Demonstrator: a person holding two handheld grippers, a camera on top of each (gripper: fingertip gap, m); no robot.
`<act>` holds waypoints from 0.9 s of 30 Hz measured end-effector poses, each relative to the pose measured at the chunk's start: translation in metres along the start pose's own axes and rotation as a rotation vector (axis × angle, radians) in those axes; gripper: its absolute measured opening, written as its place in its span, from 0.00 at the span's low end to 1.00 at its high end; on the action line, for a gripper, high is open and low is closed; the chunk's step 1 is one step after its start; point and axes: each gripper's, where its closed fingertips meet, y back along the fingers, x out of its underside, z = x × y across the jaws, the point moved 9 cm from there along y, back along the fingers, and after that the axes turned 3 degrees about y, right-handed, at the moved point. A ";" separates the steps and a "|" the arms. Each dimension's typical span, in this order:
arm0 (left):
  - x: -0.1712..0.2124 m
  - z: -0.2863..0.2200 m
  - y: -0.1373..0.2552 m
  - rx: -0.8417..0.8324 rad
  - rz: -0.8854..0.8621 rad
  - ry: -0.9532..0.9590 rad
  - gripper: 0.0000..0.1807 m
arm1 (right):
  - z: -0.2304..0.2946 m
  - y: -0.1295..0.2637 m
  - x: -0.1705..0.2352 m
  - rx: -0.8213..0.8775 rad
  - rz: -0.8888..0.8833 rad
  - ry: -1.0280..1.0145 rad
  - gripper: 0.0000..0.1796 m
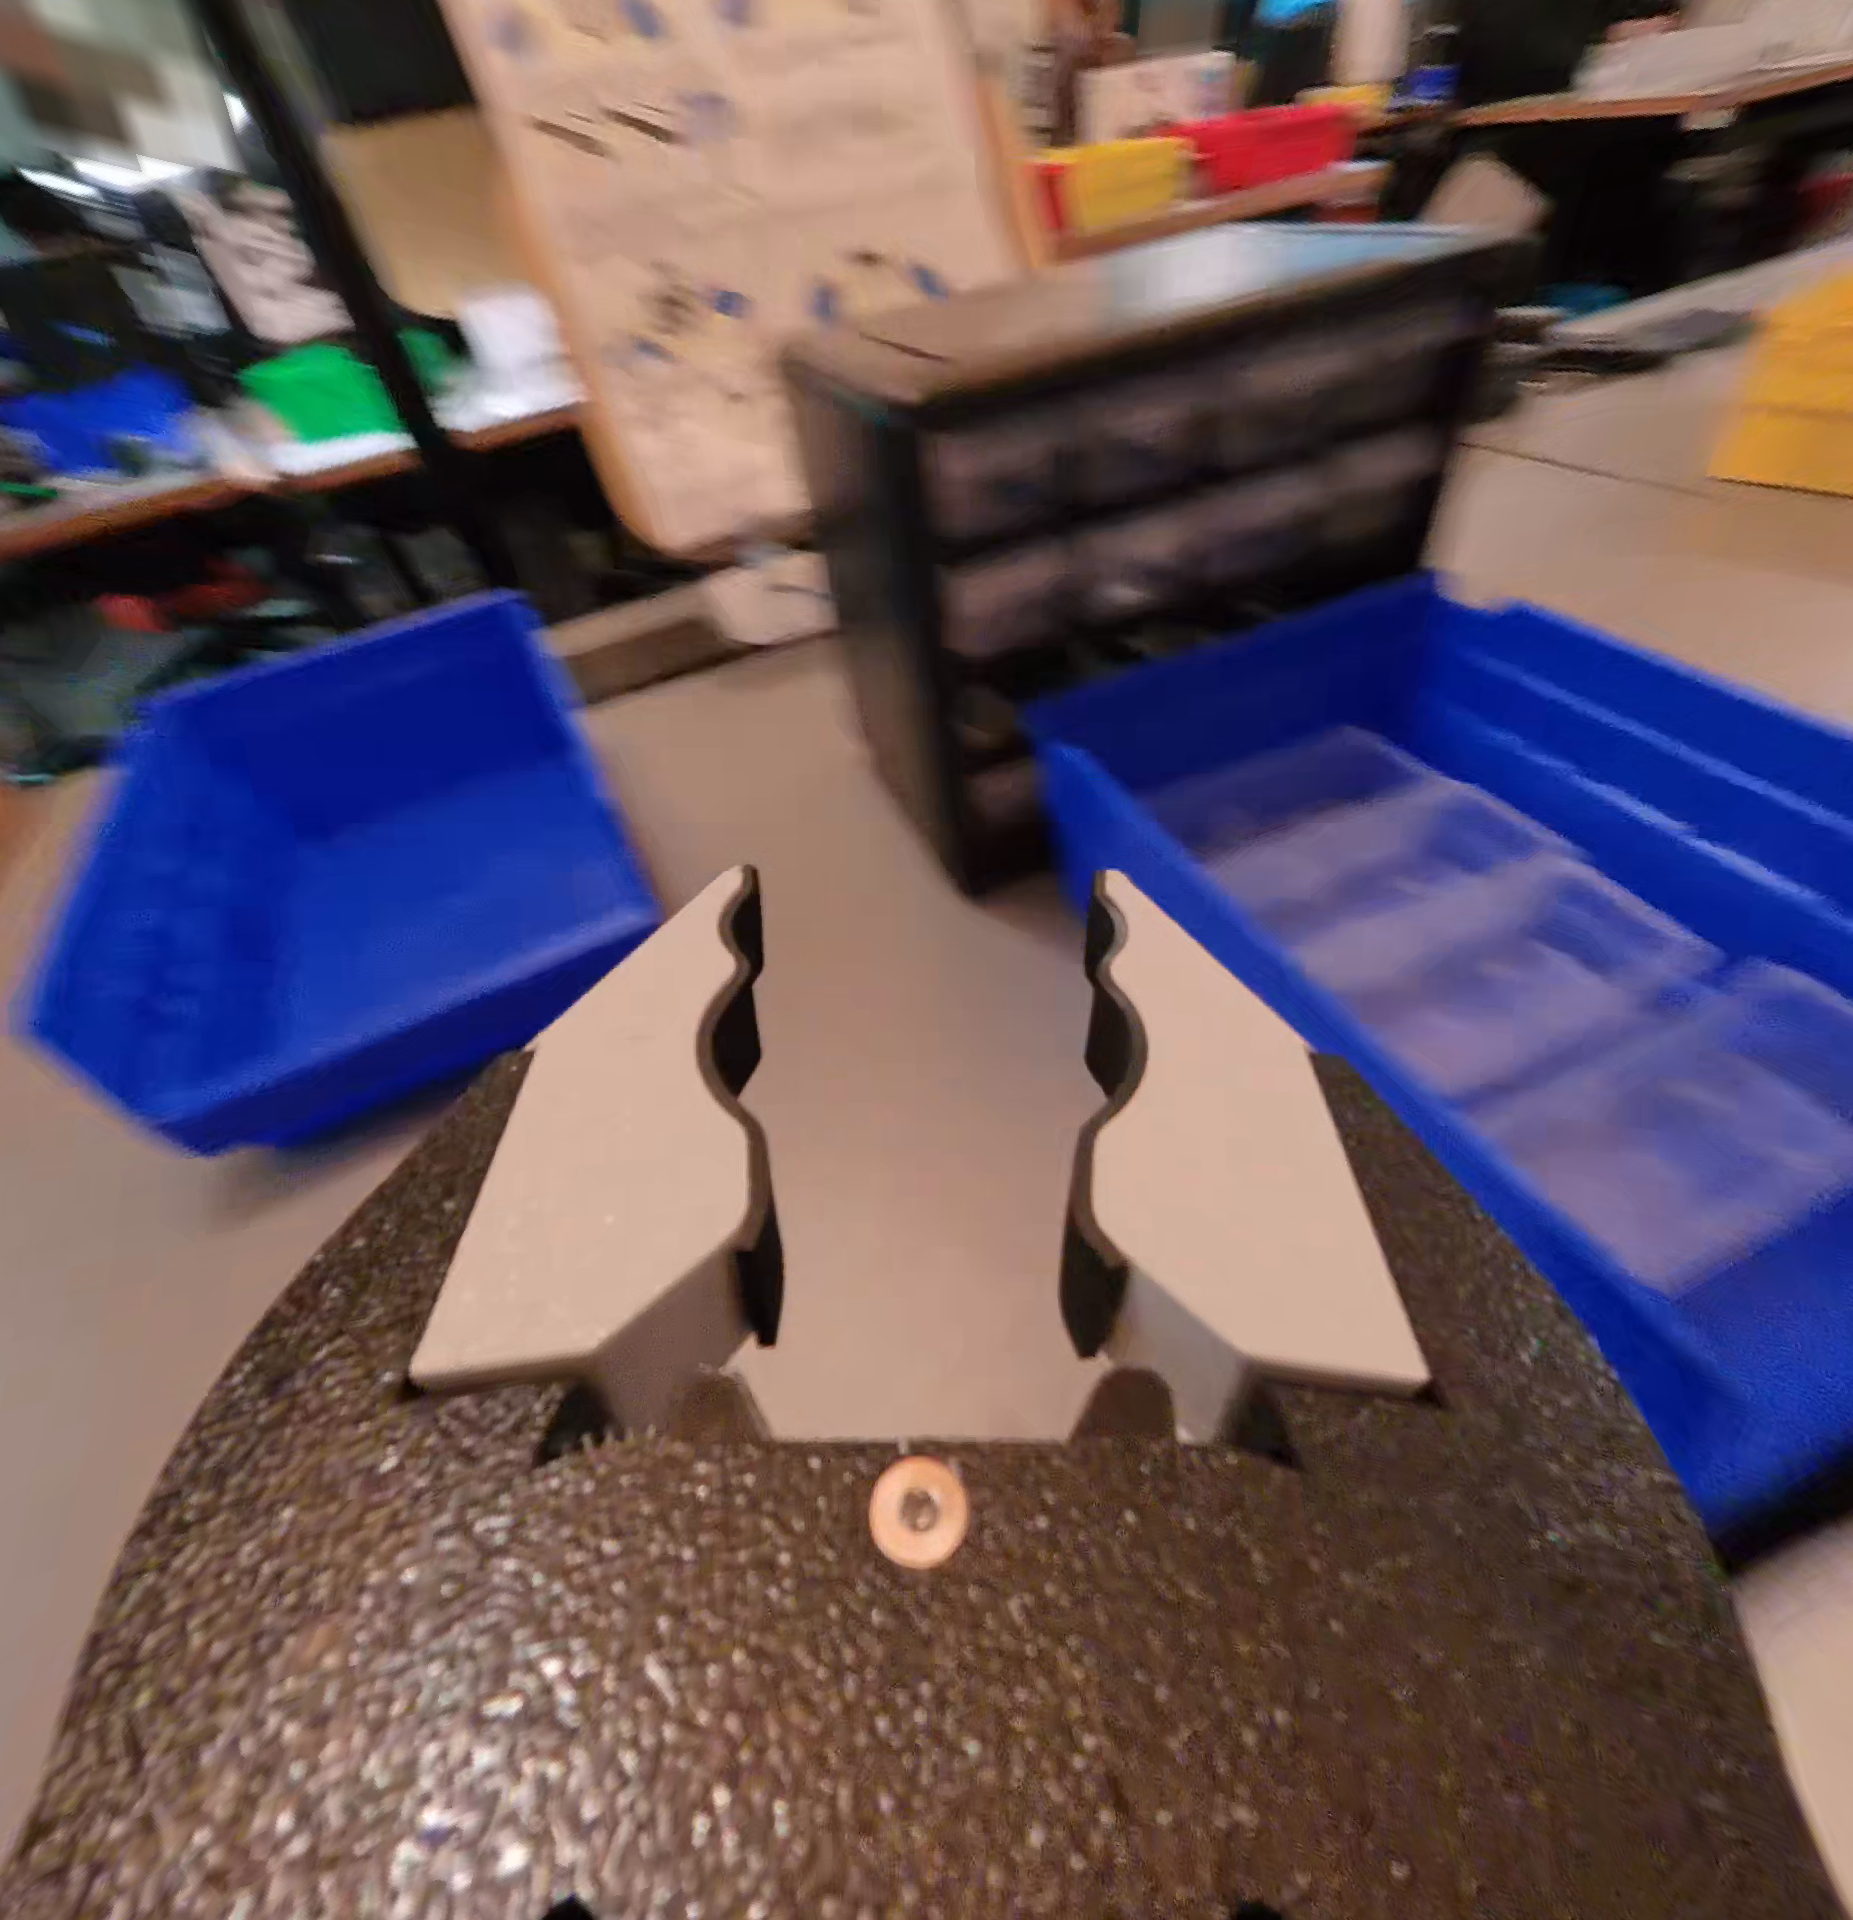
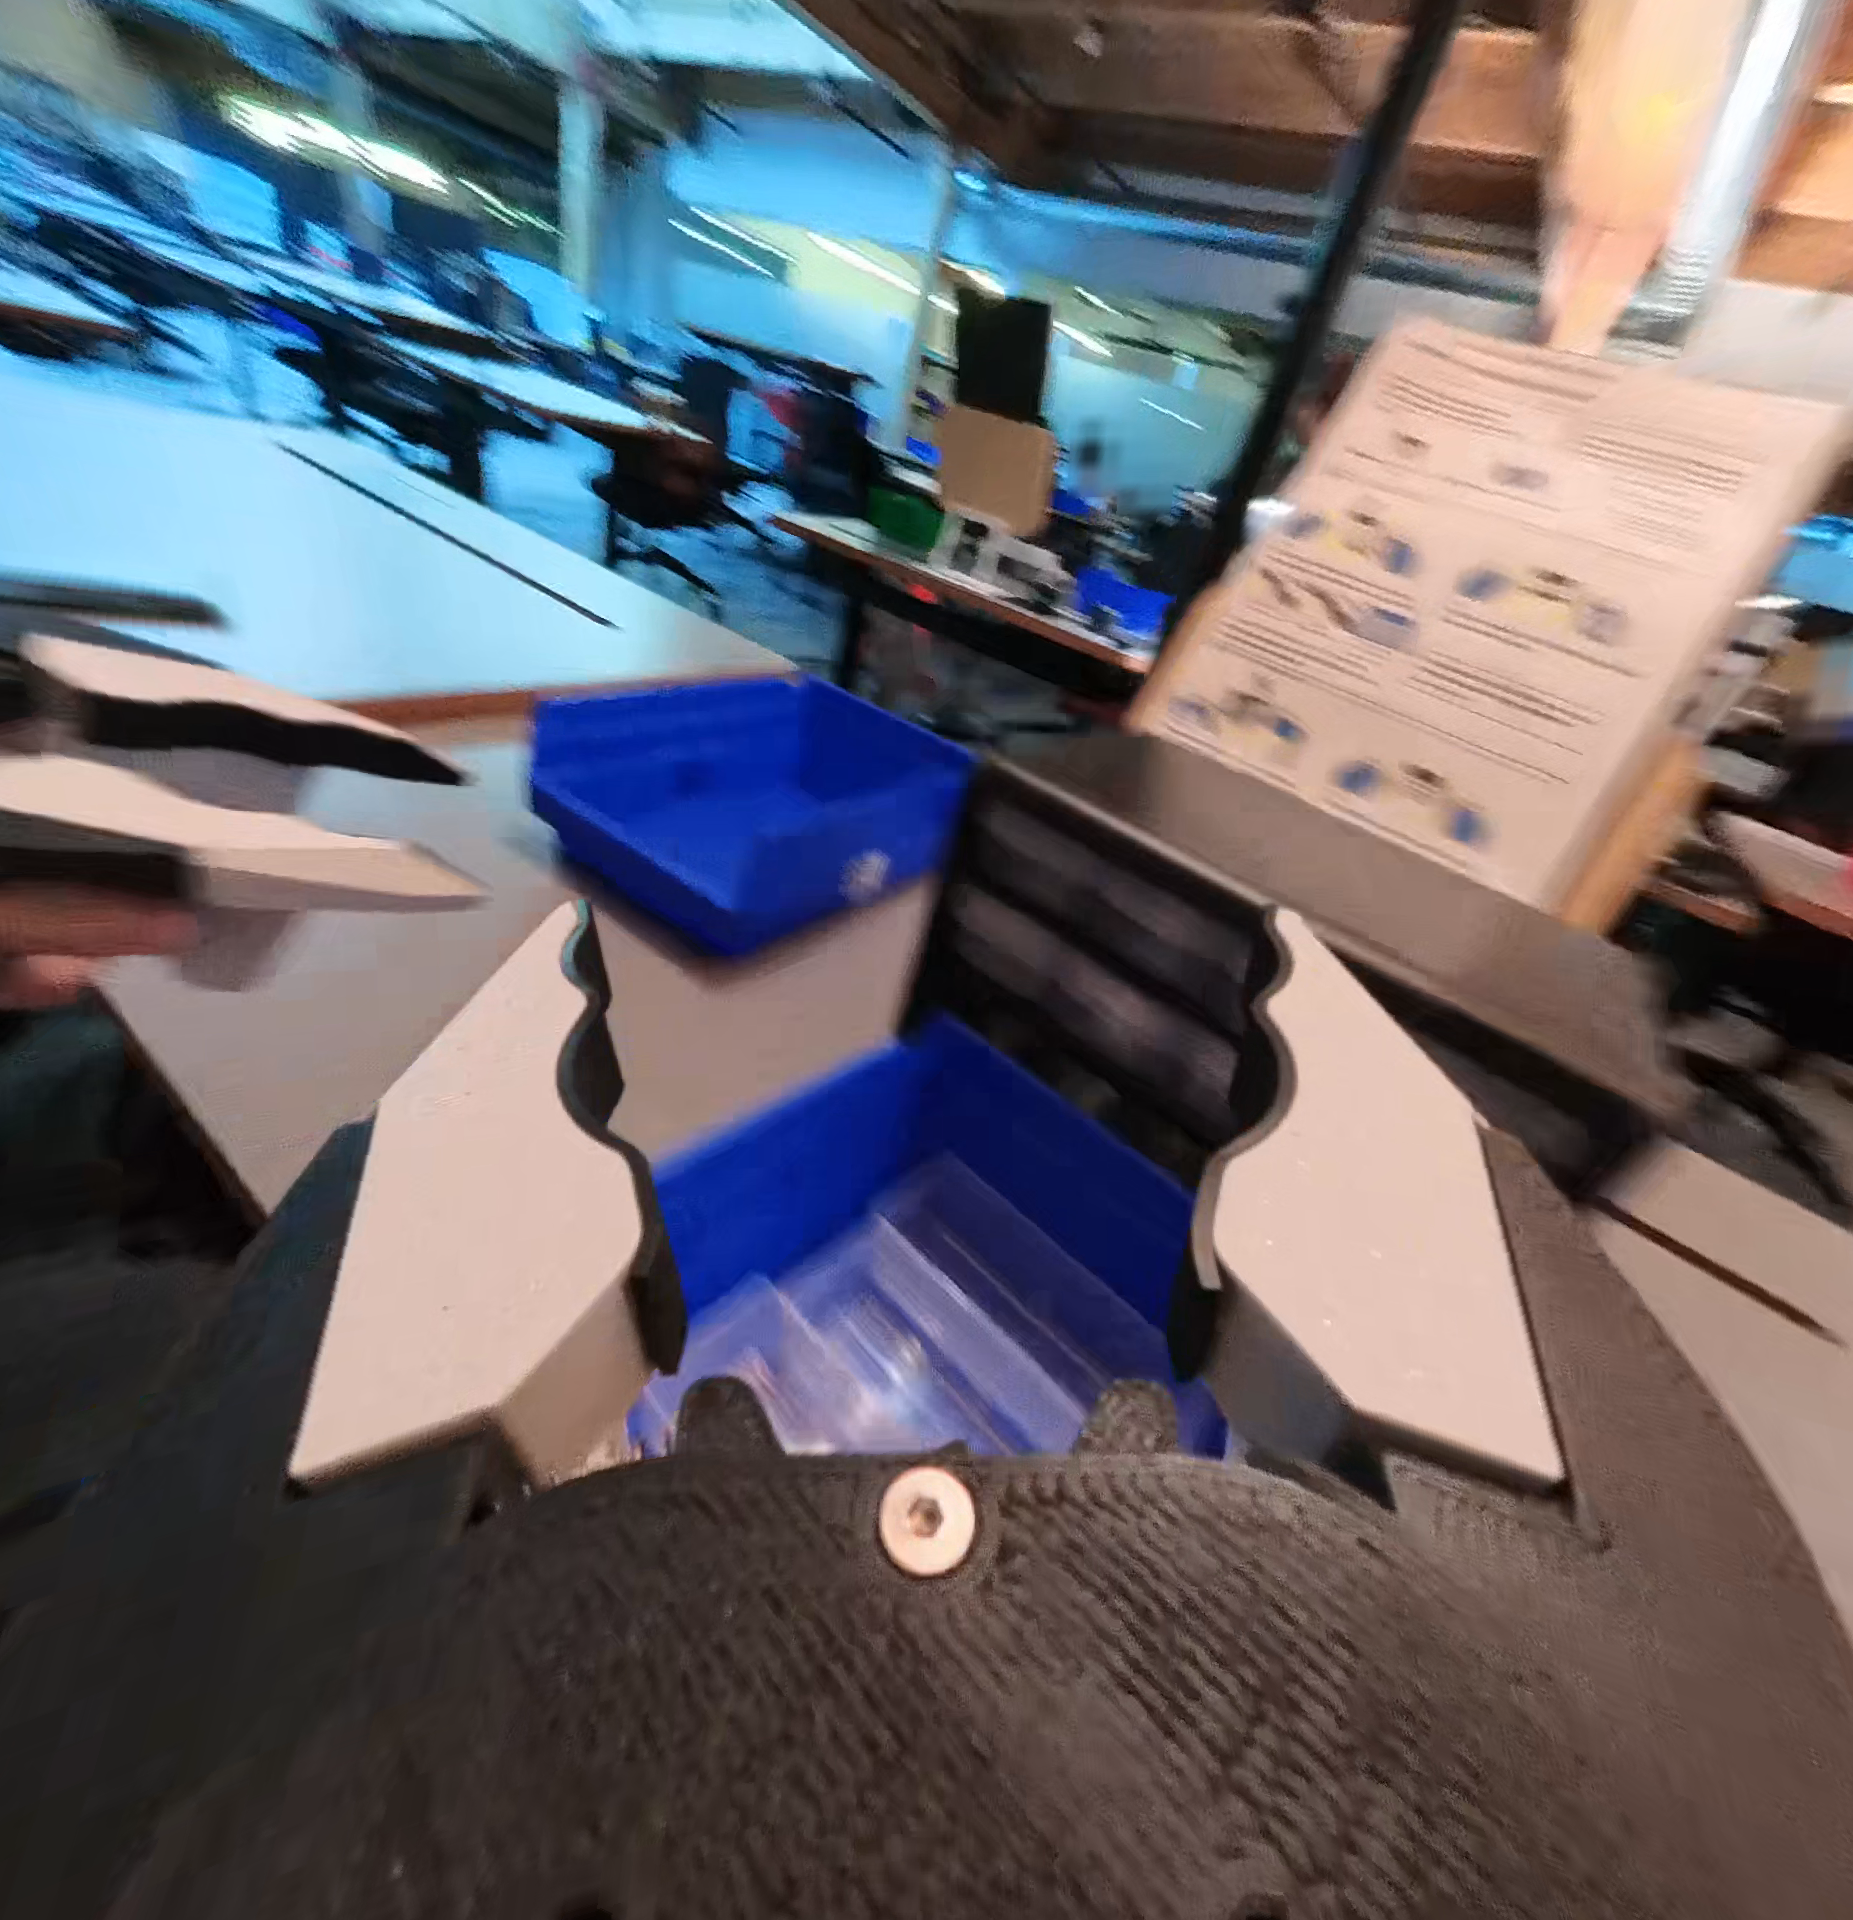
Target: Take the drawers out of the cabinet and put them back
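Both tongs, left and right, gape empty; we judge clear drawers removed into long bin, cabinet awaiting refill.

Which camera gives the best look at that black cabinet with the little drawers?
The left wrist view: the black cabinet shows whole, though blurred, between two blue bins. The right wrist view shows only its top and some drawer rows, partly hidden behind the right hand-held gripper.

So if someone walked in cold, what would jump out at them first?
Probably the two bright blue bins: a short blue bin at left, and a long blue bin at right holding clear drawers. Between them, farther back, stands the black drawer cabinet.
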 end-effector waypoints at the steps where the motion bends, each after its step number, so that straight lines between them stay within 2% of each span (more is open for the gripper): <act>1: -0.007 0.024 -0.006 -0.076 -0.011 -0.004 0.35 | 0.010 -0.027 -0.010 -0.050 -0.019 -0.012 0.69; 3: -0.015 0.075 -0.021 -0.186 0.020 0.052 0.43 | 0.026 -0.088 -0.019 -0.103 0.010 -0.033 0.71; 7: -0.001 0.174 -0.053 -0.393 0.143 0.157 0.47 | 0.058 -0.205 -0.012 -0.143 0.177 -0.181 0.76; 12: 0.043 0.270 -0.093 -0.519 0.231 0.381 0.46 | 0.072 -0.300 0.036 -0.013 0.369 -0.140 0.72; 14: 0.058 0.292 -0.103 -0.514 0.264 0.450 0.41 | 0.073 -0.325 0.057 -0.030 0.454 -0.152 0.72; 16: 0.067 0.305 -0.108 -0.514 0.282 0.469 0.41 | 0.069 -0.343 0.080 -0.025 0.548 -0.125 0.72; 18: 0.075 0.311 -0.113 -0.499 0.302 0.455 0.37 | 0.062 -0.356 0.098 0.019 0.608 -0.141 0.67; 20: 0.079 0.312 -0.116 -0.492 0.304 0.430 0.27 | 0.063 -0.364 0.108 -0.006 0.621 -0.184 0.66; 22: 0.081 0.308 -0.119 -0.481 0.285 0.423 0.11 | 0.067 -0.373 0.117 -0.022 0.644 -0.208 0.60; 23: 0.082 0.304 -0.120 -0.466 0.271 0.428 0.03 | 0.072 -0.376 0.123 -0.053 0.672 -0.230 0.53; 24: 0.082 0.300 -0.121 -0.466 0.255 0.434 0.00 | 0.078 -0.379 0.124 -0.130 0.660 -0.282 0.39; 25: 0.083 0.295 -0.121 -0.492 0.247 0.422 0.00 | 0.081 -0.380 0.124 -0.150 0.647 -0.332 0.30; 27: 0.083 0.282 -0.118 -0.556 0.247 0.372 0.00 | 0.078 -0.379 0.126 -0.106 0.650 -0.298 0.22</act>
